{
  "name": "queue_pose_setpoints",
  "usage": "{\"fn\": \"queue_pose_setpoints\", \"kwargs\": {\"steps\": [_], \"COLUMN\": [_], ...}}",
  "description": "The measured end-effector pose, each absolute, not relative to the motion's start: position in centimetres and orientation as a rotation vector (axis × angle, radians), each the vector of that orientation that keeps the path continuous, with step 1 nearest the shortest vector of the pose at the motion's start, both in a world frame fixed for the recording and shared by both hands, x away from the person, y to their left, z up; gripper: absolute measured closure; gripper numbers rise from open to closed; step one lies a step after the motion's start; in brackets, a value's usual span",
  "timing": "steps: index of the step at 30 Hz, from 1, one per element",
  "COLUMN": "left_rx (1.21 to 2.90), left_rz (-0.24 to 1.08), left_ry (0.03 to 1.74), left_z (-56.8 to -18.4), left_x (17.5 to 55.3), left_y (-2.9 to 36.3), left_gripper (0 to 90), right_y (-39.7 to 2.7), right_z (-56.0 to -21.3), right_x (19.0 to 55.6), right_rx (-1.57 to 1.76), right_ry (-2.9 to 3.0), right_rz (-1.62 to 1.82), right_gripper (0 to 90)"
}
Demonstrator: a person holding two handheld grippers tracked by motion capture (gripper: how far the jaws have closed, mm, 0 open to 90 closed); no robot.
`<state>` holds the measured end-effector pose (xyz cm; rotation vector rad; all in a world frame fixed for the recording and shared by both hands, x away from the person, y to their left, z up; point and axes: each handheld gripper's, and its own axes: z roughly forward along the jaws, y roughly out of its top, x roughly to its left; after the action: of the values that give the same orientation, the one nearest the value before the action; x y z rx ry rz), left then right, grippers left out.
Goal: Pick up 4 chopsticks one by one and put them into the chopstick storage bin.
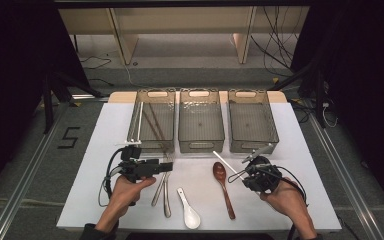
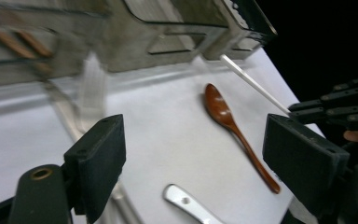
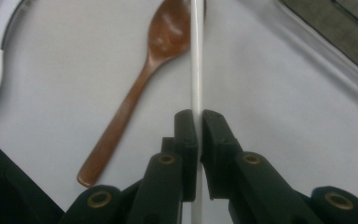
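White bench (image 1: 300, 150) on grey floor, dark surrounds. Left tongs (image 1: 162, 166) apart, over forks (image 1: 166, 192). Three trays (image 1: 201, 122) line the far edge; open surface nearside. Right tongs (image 1: 243, 171) clamped on white chopstick (image 3: 196, 56), just beside wooden spoon (image 1: 223, 186).

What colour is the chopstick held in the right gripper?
White; the chopstick shows best in the right gripper view.
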<state>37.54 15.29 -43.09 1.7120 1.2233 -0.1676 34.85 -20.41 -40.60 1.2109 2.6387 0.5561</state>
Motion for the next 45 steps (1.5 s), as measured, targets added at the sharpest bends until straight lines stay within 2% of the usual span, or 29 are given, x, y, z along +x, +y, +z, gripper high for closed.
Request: {"fn": "queue_pose_setpoints", "kwargs": {"steps": [5, 10, 29, 36, 45], "left_rx": [1.714, 1.697, 1.576, 1.54, 1.508], "left_rz": [-0.263, -0.304, -0.371, -0.424, -0.464], "left_ry": [1.208, 1.205, 1.238, 1.233, 1.214], "left_z": [-43.9, -44.2, -44.6, -44.9, -45.1], "left_x": [37.3, 37.3, 37.3, 37.2, 37.1], "left_y": [12.3, 10.4, 8.1, 7.8, 7.4], "left_gripper": [21.0, 21.1, 24.1, 30.9, 45.0], "right_y": [-19.3, -18.2, -15.0, -14.2, -13.7], "right_z": [-39.8, -39.3, -38.8, -38.9, -39.0], "right_x": [34.7, 34.6, 33.9, 33.7, 33.6], "right_rx": [1.17, 1.127, 1.009, 0.981, 0.947], "right_ry": [2.646, 2.661, 2.676, 2.685, 2.684], "right_rz": [0.595, 0.622, 0.701, 0.719, 0.751], "right_gripper": [85.6, 85.6, 85.6, 85.5, 85.5]}}
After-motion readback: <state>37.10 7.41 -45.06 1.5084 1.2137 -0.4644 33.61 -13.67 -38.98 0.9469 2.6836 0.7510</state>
